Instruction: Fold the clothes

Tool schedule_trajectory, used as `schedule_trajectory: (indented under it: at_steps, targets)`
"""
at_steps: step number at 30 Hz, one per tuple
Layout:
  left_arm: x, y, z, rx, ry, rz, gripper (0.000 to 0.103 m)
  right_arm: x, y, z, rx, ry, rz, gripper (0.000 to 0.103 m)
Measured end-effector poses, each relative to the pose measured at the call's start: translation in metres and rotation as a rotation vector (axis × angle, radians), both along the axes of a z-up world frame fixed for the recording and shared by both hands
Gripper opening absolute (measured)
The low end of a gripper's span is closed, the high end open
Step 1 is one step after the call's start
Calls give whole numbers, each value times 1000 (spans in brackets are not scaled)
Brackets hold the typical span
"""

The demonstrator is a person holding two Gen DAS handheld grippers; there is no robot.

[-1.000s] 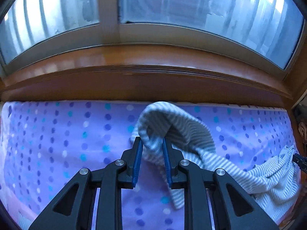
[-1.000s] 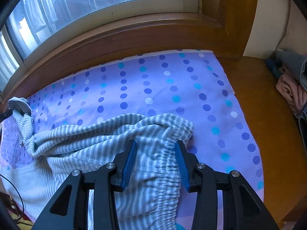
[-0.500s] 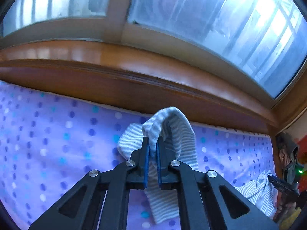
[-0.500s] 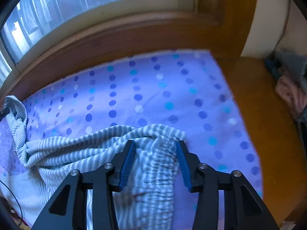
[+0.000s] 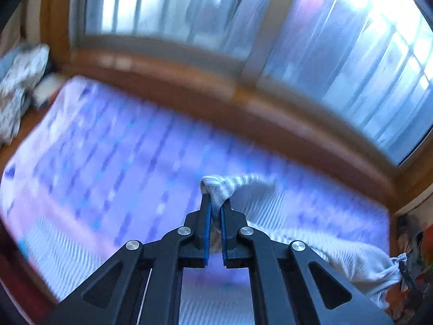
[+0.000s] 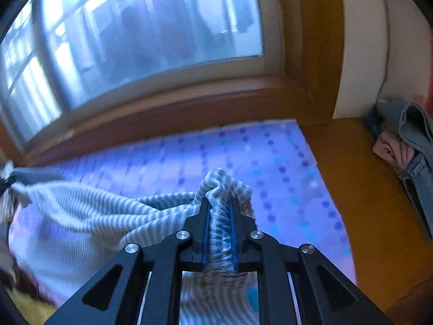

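Observation:
A grey-and-white striped garment (image 5: 338, 254) is stretched between my two grippers above a purple polka-dot sheet (image 5: 113, 162). My left gripper (image 5: 215, 203) is shut on one bunched end of it. My right gripper (image 6: 219, 203) is shut on the gathered elastic waistband end (image 6: 224, 187). In the right wrist view the cloth (image 6: 89, 211) runs left to the other gripper at the frame edge. Both views are motion-blurred.
A wooden window sill (image 6: 167, 108) and large window run along the far side. Bare wood surface (image 6: 365, 203) lies right of the sheet, with a pile of denim and pink clothes (image 6: 406, 146). A patterned cloth heap (image 5: 19, 92) lies at the far left.
My right gripper has shut on the waistband. My left gripper shut on its end earlier. Both have lifted and the garment is now pulled taut between them.

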State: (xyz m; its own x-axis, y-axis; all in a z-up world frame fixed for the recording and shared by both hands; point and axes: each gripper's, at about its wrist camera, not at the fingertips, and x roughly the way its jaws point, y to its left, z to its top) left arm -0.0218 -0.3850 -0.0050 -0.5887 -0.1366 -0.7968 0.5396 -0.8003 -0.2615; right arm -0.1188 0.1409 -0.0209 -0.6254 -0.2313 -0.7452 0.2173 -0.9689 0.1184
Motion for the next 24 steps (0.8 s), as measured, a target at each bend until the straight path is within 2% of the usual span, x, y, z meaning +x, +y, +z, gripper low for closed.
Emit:
schedule_trajectory:
  at_steps: [4,7,8,13,17,21,24]
  targets:
    - [25,-3,-64,148,-137,18,6,24,8,-35,45,-165,25,13]
    - [36,-4,-81,194,-154,30,6,32,19,-51,0,-232,14,14]
    - [37,-5,-80,199,-133,26,6,34,21,-52,-16,-237,10,14]
    - [24,2,-51,193,7,5,6,28,20,-20,-65,-122,-7,14]
    - [-8,9,-22,111,92,-34,6,3,19,11,-122,-15,-16,14]
    - [-47,1,-9,45,134,-27,6,-43,15,5,-69,-4,-42,14]
    - [-85,-2,-18,48,126,-37,6,-77,12,-15,-22,-18,-93,14]
